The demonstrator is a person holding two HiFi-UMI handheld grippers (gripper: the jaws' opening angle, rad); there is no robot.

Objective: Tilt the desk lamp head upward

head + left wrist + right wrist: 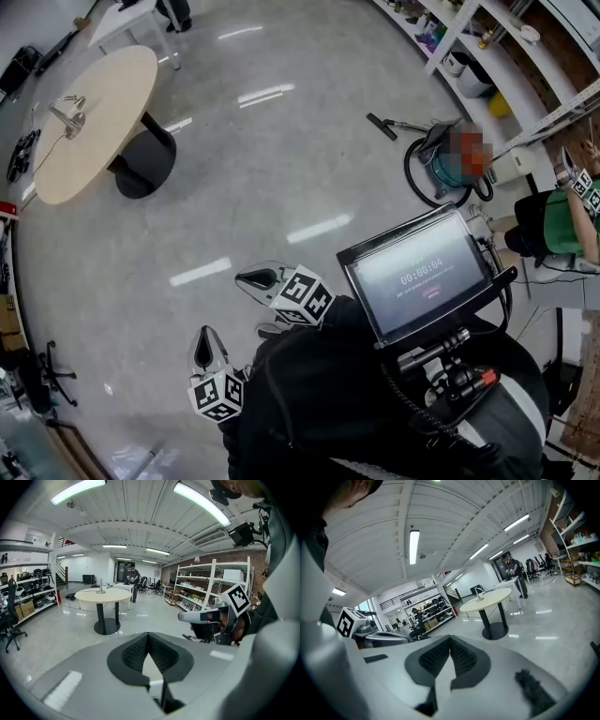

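The left gripper (203,343) and right gripper (251,278), two in all, jaws pressed together on nothing, hover well apart from one round table (114,89) carrying one desk lamp (68,114).

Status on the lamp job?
Shut and empty: left hand-held gripper, right hand-held gripper. Untouched lamp on round table, far off. Only floor between.

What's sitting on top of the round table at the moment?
Only the small metal desk lamp stands on the round table, near one edge. Nothing else shows on the top and nothing covers it. The lamp's head tilt is too small to judge.
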